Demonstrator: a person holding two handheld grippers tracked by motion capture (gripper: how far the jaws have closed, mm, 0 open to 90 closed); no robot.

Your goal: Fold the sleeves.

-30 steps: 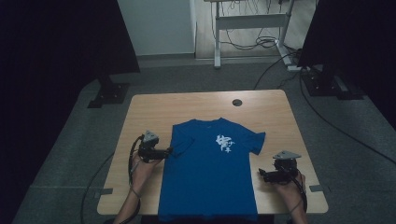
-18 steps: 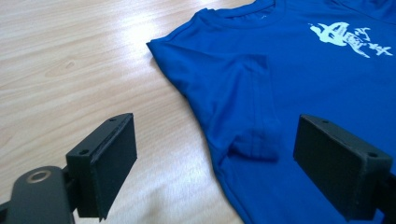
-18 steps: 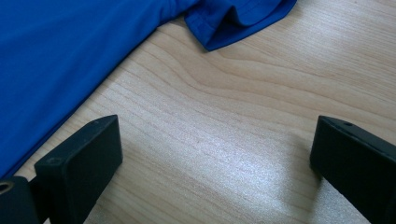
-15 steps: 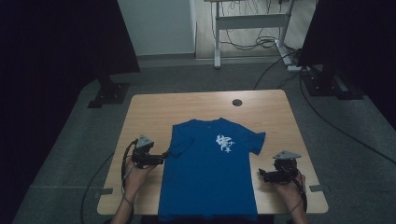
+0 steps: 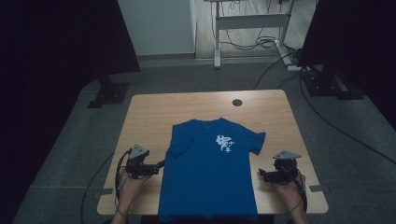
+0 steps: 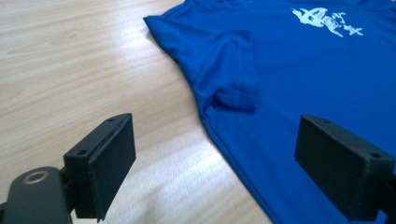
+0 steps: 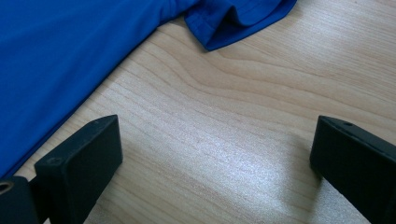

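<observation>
A blue T-shirt with a white chest print lies flat on the wooden table, collar away from me, its hem at the near edge. My left gripper rests beside the shirt's left side, pointing at it. In the left gripper view its jaws stand open, with the shirt's side edge and the folded sleeve lying ahead. My right gripper sits off the shirt's right side. Its jaws are open over bare wood, with the shirt and a sleeve beyond.
A round cable hole sits near the table's far edge. Behind the table stand a desk frame with cables and black stands at the left and right. Bare wood flanks the shirt on both sides.
My left gripper has drawn back toward the near edge and slightly left, away from the left sleeve. The right gripper and the shirt have stayed put.
</observation>
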